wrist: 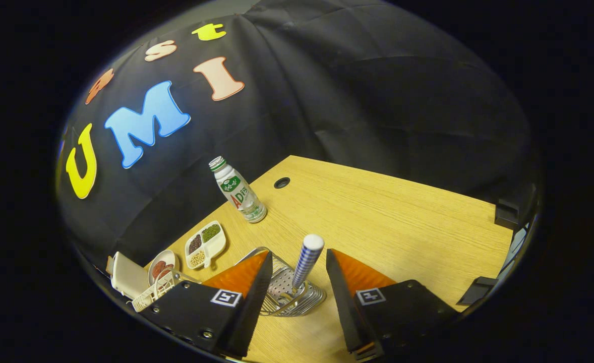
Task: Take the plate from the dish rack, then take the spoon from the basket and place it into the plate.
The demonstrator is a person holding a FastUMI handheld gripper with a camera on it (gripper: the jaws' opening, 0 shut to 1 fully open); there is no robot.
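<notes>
My claw stands wide open and empty, fingers either side of the spoon. The spoon stands upright in the wire basket, checked handle up, rounded end risen between my fingertips.

Step in hand, as I judge it: taking the spoon. To do it well I should centre the handle between the fingers, close on the checked part below the rounded end, then lift straight up so the bowl clears the basket wires without dragging the basket along. A tilted pull could snag it.

To my left, past the left finger: a small plate with a reddish pattern, next to the white dish rack; whether it stands in the rack I cannot tell. Beyond that, a divided dish of beans and seeds. Farther ahead, a bottle on the desk, well apart. Nothing blocks the lift.
</notes>
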